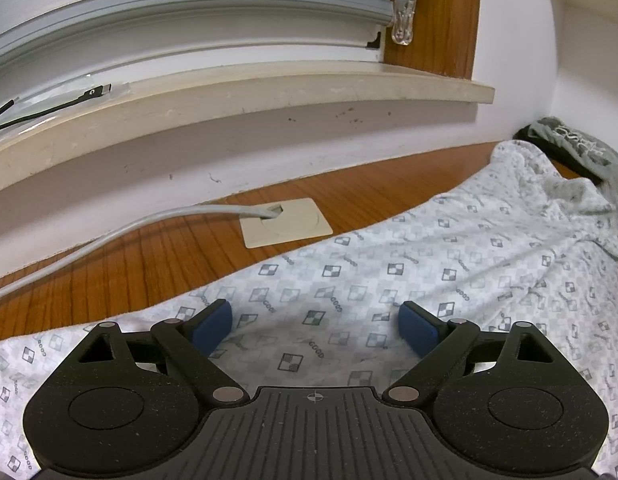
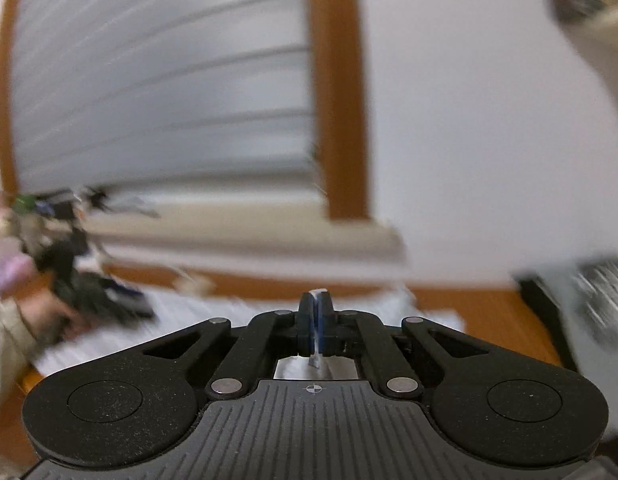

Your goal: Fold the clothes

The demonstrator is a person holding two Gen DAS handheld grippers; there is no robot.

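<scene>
Patterned garment [image 1: 429, 264] spread along the surface [image 1: 121, 264], long axis left to right.
Left gripper [image 1: 315, 326] hovered released directly above it; right gripper [image 2: 317, 322] was clenched on a white fabric edge.

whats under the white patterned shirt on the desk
The white patterned shirt lies on the wooden desk, whose bare top shows along its far edge. At its far right end, a grey garment pokes out behind it. Whatever else it covers is hidden.

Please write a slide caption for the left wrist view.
Open left tongs above a patterned shirt on a wooden desk.
</scene>
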